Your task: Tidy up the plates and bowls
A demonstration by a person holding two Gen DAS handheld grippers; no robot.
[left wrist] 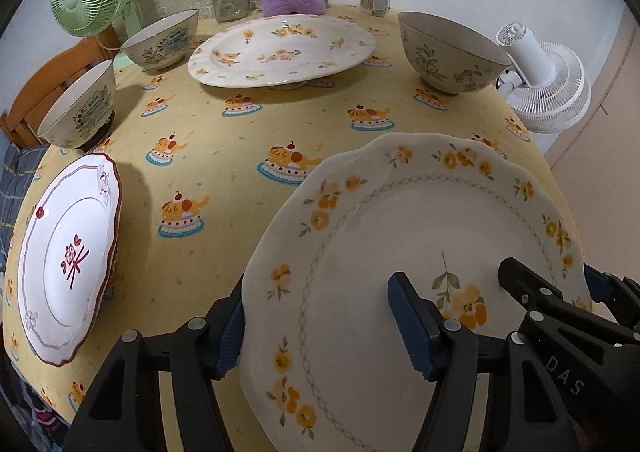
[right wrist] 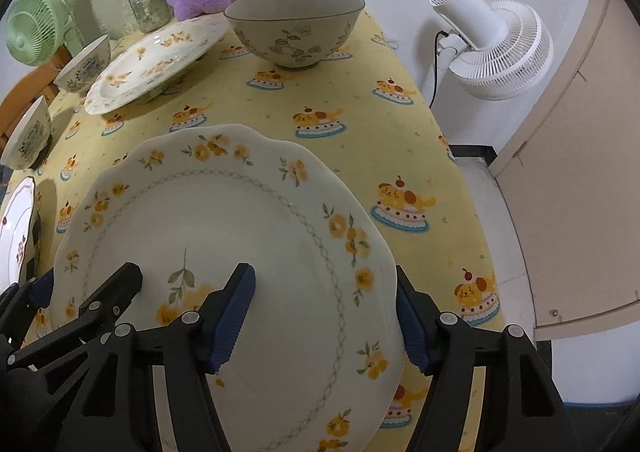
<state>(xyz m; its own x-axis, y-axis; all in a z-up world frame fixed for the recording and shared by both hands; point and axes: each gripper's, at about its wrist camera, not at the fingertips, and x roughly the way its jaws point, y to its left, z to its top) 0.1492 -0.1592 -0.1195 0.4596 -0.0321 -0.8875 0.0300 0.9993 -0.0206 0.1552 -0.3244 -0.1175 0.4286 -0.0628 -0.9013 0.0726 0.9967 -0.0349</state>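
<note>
While near yellow-flower plate [left wrist: 400, 236] sits at front of yellow tablecloth [left wrist: 224, 139], both tongs straddle its rim. Left gripper [left wrist: 320, 336]: outer pad outside plate's left edge, inner pad over plate face; pad contact cannot tell. Right gripper [right wrist: 326, 318]: inner pad over plate face, outer pad just outside right edge; grip likewise unclear. Left of it, red-pattern plate [left wrist: 68, 256]; behind, two bowls [left wrist: 80, 107], oval flower plate [left wrist: 280, 47], third bowl [left wrist: 448, 51].

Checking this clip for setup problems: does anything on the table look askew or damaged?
The far floral plate sits raised and tilted on something small underneath it; no spills or breakage visible.
</note>
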